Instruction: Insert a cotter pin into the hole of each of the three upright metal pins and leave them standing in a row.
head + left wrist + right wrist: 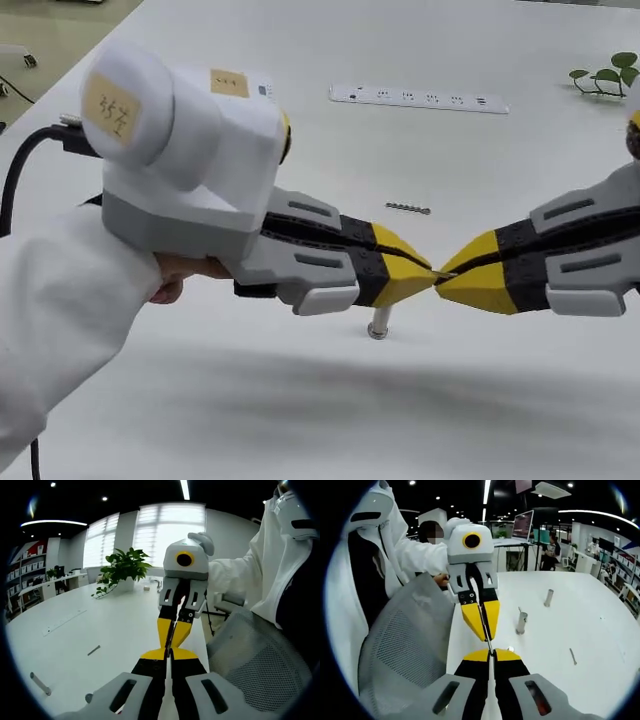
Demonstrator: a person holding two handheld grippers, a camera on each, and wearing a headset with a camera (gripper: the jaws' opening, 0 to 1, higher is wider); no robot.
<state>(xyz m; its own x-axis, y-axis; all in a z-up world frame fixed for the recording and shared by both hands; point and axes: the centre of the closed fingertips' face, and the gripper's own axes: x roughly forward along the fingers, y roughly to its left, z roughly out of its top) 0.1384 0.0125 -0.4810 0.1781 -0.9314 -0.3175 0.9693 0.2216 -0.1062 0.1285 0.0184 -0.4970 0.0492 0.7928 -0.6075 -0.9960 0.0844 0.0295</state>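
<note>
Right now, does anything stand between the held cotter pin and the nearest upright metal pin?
Nothing visible does. The cotter pin is pinched between the left hand-held gripper and the right hand-held gripper; the upright metal pin stands below them, with only open air between.

We see our left hand-held gripper (170,653) rising from six o'clock, jaws pressed together. Meeting it tip to tip from twelve o'clock is the right hand-held gripper (171,640), also closed. On the white bench (125,625), a small dark rod (93,650) lies at nine o'clock and a metal pin (40,683) at eight. There's a potted plant (122,570) at eleven and a mesh chair (250,655) at four.
</note>
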